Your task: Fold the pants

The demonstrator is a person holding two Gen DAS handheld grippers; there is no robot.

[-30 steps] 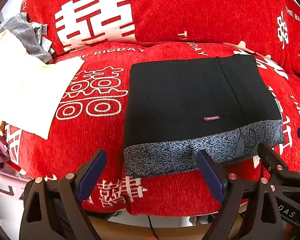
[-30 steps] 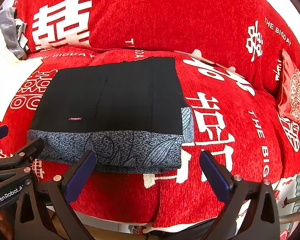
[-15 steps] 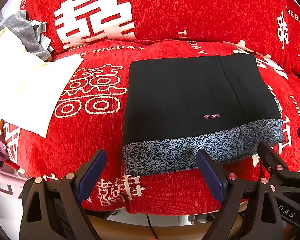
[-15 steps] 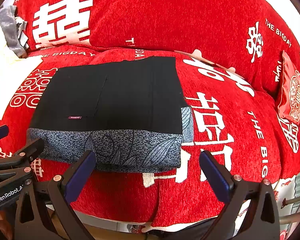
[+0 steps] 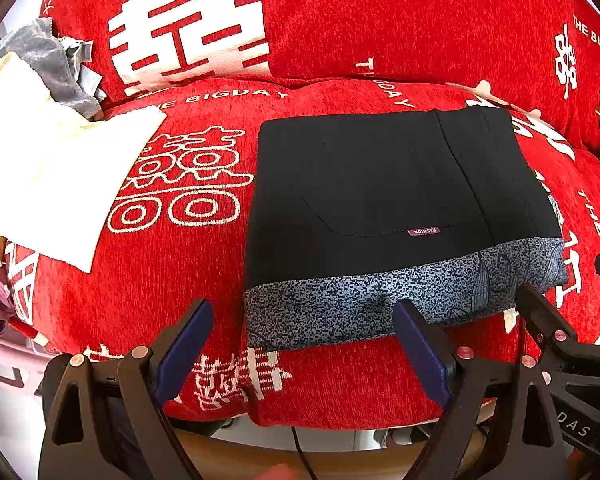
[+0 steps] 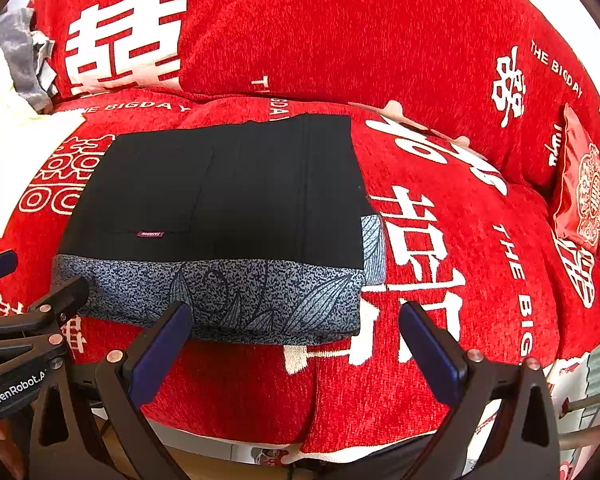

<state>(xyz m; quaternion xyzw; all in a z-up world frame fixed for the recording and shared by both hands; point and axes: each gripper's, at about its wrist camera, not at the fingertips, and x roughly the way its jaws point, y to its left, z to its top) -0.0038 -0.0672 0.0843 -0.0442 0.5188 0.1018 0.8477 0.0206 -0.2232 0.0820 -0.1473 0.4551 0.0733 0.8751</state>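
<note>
The pants point(image 5: 396, 200) lie folded into a flat black rectangle with a grey speckled leaf-print band along the near edge, on the red sofa seat point(image 5: 172, 280). They also show in the right wrist view point(image 6: 228, 216). My left gripper point(image 5: 304, 320) is open and empty, just in front of the band's near left corner. My right gripper point(image 6: 296, 320) is open and empty, just in front of the band's near right corner. Neither gripper touches the pants. Each gripper shows at the edge of the other's view.
A white cloth point(image 5: 48, 176) and a grey garment point(image 5: 48, 56) lie at the left of the seat. The red back cushions point(image 5: 380, 20) rise behind the pants. A small red cushion point(image 6: 580, 188) sits at the far right. The sofa's front edge drops off just below the grippers.
Both views have shifted slightly, with the pants sitting a little lower in frame. The pants have not moved and both grippers stay open.
</note>
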